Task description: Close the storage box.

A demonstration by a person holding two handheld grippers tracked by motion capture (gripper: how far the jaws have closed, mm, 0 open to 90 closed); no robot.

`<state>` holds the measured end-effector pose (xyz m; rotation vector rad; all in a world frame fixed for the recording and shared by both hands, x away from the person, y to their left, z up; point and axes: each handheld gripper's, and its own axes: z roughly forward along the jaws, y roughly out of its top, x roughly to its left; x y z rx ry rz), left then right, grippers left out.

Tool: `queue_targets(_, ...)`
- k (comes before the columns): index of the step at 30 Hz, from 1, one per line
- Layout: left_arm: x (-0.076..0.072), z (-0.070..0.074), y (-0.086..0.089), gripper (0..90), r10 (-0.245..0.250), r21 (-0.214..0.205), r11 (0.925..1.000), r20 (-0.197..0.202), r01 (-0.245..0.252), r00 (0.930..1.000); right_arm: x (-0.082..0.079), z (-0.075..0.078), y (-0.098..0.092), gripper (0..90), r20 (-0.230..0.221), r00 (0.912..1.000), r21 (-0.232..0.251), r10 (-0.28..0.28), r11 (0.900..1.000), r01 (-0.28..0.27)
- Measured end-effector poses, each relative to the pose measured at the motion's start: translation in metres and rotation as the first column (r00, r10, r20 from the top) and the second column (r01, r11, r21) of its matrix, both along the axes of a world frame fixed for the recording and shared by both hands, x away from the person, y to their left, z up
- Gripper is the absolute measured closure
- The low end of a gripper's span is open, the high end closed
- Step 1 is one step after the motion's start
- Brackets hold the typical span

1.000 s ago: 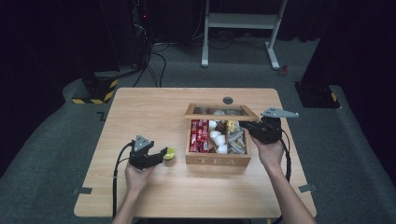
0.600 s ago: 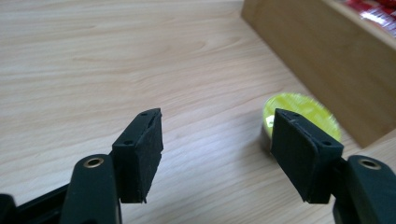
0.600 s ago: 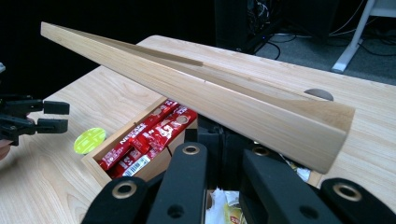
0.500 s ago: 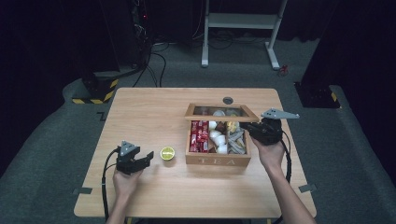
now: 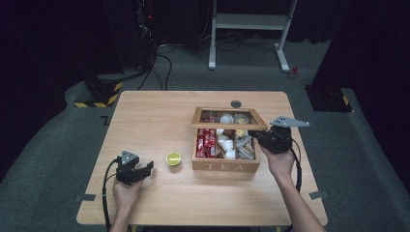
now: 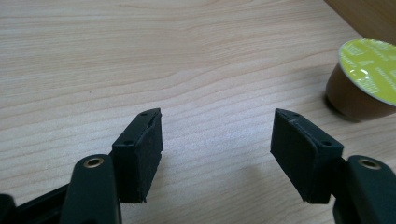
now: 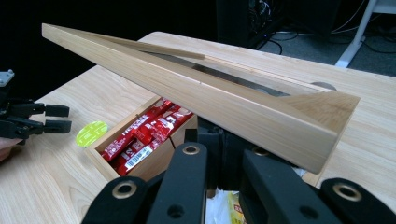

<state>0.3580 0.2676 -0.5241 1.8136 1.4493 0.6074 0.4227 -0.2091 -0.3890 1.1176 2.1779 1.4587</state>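
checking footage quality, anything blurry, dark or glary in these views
High view: table evenly lit, surroundings nearly black. Left gripper view: pod sharp with slight lid sheen, soft shadows under the jaws. Right gripper view: own jaws blurred up close, lid and red sachets clear.

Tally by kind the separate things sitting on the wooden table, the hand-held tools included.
Round brown coffee capsule with lime-green foil top: 1
Open wooden tea box with glass-paned lid: 1
Small dark round disc by the table's far edge: 1
Black two-jaw claw: 2, left and right
Total: 5
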Motion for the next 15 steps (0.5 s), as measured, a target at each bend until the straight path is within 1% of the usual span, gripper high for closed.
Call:
queue_targets(2,-0.0001,-0.0023,-0.0005,34.4,-0.001,0.012,0.9999,-0.008,0.002,1.0000,-0.0013,-0.0019,-0.0002,89.7,-0.005,1.0000,0.006,0.000,1.0000,0.000)
queue_targets(4,-0.0003,-0.0036,-0.0009,34.3,0.000,0.015,0.9999,-0.019,0.001,0.9998,-0.0022,-0.0032,-0.0003,89.7,-0.004,1.0000,0.002,0.003,1.0000,-0.003)
queue_targets(6,-0.0008,-0.0035,-0.0008,34.1,0.000,0.012,0.9999,-0.013,0.000,0.9999,-0.0033,-0.0044,-0.0003,89.7,-0.007,1.0000,0.001,0.002,1.0000,-0.002)
queue_targets(8,-0.0008,-0.0036,-0.0005,34.1,0.000,0.013,0.9999,-0.023,0.001,0.9997,-0.0037,-0.0052,-0.0005,89.7,-0.005,1.0000,0.001,0.003,1.0000,-0.003)
queue_targets(13,-0.0017,-0.0037,-0.0019,32.7,-0.001,0.023,0.9997,-0.024,0.001,0.9997,-0.0061,-0.0089,-0.0010,89.7,-0.006,1.0000,0.002,0.003,1.0000,-0.003)
queue_targets(14,-0.0019,-0.0039,-0.0031,32.3,0.002,0.028,0.9996,-0.023,-0.001,0.9997,-0.0065,-0.0094,-0.0010,89.7,-0.006,1.0000,0.004,0.003,1.0000,-0.003)
queue_targets(15,-0.0019,-0.0038,-0.0045,31.6,0.000,0.042,0.9991,-0.024,0.001,0.9997,-0.0068,-0.0099,-0.0009,89.7,-0.008,1.0000,0.009,0.002,1.0000,-0.002)
